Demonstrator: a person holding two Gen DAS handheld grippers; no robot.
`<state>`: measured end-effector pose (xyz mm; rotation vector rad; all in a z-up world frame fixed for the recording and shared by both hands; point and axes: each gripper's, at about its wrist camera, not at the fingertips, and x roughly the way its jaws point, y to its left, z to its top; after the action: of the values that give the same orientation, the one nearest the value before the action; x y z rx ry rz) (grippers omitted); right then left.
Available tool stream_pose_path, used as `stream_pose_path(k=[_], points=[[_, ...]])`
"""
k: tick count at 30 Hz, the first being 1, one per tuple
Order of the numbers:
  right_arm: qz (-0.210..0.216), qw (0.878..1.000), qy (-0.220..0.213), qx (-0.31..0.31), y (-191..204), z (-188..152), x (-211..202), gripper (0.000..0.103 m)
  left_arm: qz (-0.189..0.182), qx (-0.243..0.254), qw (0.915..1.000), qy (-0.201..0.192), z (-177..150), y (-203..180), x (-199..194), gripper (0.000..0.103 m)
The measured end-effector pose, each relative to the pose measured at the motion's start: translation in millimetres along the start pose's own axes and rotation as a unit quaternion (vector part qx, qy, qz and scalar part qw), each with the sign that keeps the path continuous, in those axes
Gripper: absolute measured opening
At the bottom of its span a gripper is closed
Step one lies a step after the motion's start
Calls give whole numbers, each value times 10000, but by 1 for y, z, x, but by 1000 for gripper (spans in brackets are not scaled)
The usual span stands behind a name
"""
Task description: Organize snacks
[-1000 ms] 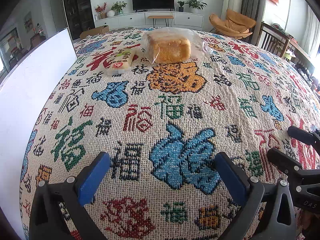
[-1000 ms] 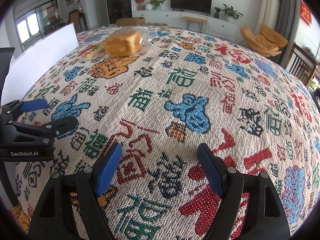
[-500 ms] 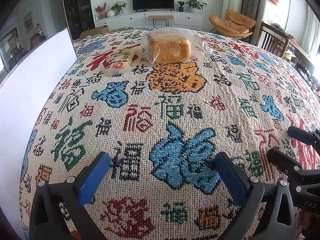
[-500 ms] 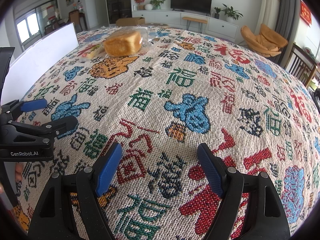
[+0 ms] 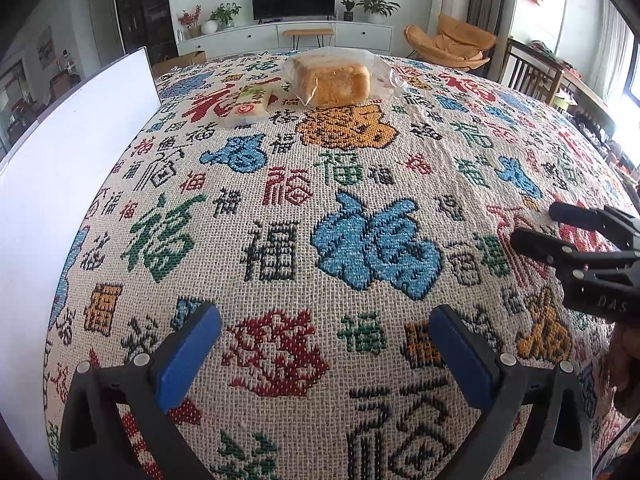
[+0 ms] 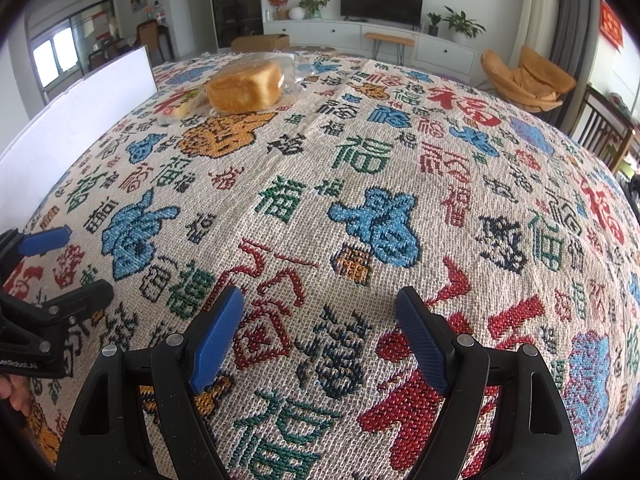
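Note:
A loaf of bread (image 5: 332, 80) in a clear bag lies at the far side of the patterned tablecloth (image 5: 440, 152). A small yellow-and-green wrapped snack (image 5: 246, 106) lies just left of it. Both also show in the right wrist view: the loaf (image 6: 244, 88) and the snack (image 6: 178, 108). My left gripper (image 5: 324, 320) hangs open over bare cloth, far short of both snacks, with nothing between its blue pads. My right gripper (image 6: 320, 296) is open too, over the near cloth. Each appears in the other's view: right gripper (image 5: 536, 224), left gripper (image 6: 86, 260).
A tall white panel (image 5: 60, 184) stands along the table's left edge. Wooden chairs (image 5: 532, 76) stand past the right edge. A TV cabinet and an orange armchair are in the room beyond. A hand (image 6: 12, 392) shows behind the left gripper.
My left gripper has drawn back toward the near edge, so the loaf looks a little farther off. The right gripper has stayed put.

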<state>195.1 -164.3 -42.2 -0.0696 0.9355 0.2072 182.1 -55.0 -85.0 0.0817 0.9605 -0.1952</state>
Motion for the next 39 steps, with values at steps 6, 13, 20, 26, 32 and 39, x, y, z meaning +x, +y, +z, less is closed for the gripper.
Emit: stream_pose_path(k=[6, 13, 20, 26, 32, 39], points=[[398, 9985, -206, -300, 31, 103, 17, 82, 46, -26, 10000, -29, 1, -2, 0, 103], [59, 9969, 129, -777, 89, 212, 103, 82, 42, -26, 10000, -34, 1, -2, 0, 103], [-607, 9944, 567, -649, 84, 200, 154, 93, 42, -26, 10000, -34, 1, -1, 0, 103], [-256, 9989, 153, -375, 59, 158, 100, 79, 43, -25, 10000, -34, 1, -2, 0, 103], [-370, 9933, -118, -1090, 53, 54, 39, 90, 62, -51, 10000, -36, 2, -2, 1, 103], [-80, 9972, -62, -742, 36, 56, 46, 99, 55, -44, 10000, -45, 1, -2, -1, 103]])
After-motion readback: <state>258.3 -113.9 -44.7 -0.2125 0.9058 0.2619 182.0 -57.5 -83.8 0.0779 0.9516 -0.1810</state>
